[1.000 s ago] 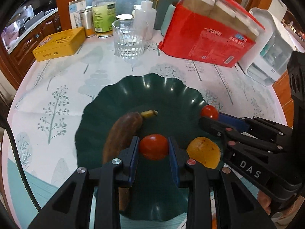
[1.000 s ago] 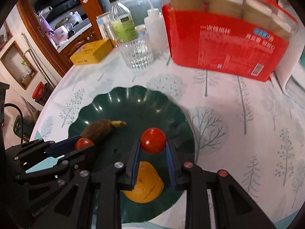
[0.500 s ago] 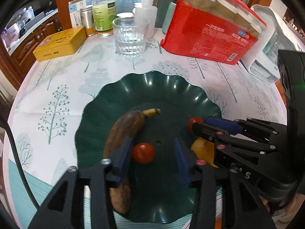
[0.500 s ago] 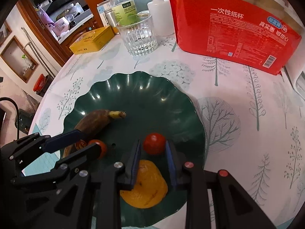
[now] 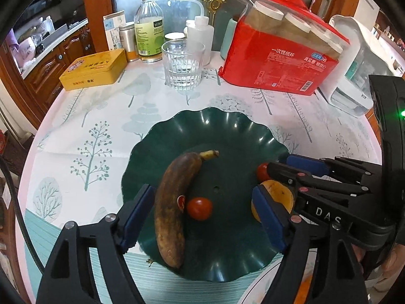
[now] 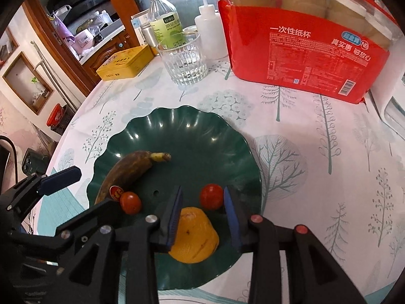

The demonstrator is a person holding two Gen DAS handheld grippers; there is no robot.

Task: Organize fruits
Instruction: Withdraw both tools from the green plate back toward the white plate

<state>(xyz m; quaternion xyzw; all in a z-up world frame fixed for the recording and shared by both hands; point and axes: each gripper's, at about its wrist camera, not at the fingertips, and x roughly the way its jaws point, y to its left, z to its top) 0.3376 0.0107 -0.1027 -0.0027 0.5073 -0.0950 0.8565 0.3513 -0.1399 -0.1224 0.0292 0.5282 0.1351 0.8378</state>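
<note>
The tabletop (image 5: 76, 126), round and covered in a cloth printed with pale trees, carries everything here, and the green plate (image 5: 202, 126) with its scalloped rim makes the handiest landmark. Well behind the plate stands the red pack of paper cups (image 5: 278, 65); to the pack's left, also behind the plate, sit a ribbed drinking glass (image 5: 182, 65), a clear bottle (image 5: 148, 27) and a flat yellow tin (image 5: 95, 69).

On the plate's left side lies a browned banana (image 5: 174, 202), its yellow stem pointing toward the plate's centre. At the plate's near right edge rests an orange fruit (image 6: 193, 238). One small tomato (image 5: 199, 208) sits on the plate touching the banana's side, beside its red sticker. A second tomato (image 6: 211, 196) sits on the plate's right half, just behind the orange fruit.

The left gripper (image 5: 202, 215) hovers over the plate's near rim with its jaws spread wide, released, the banana and the first tomato lying loose between them. The right gripper (image 6: 202, 207) hangs over the plate's right half; its jaws stand apart, with a gap on either side of the second tomato, gripping nothing.
</note>
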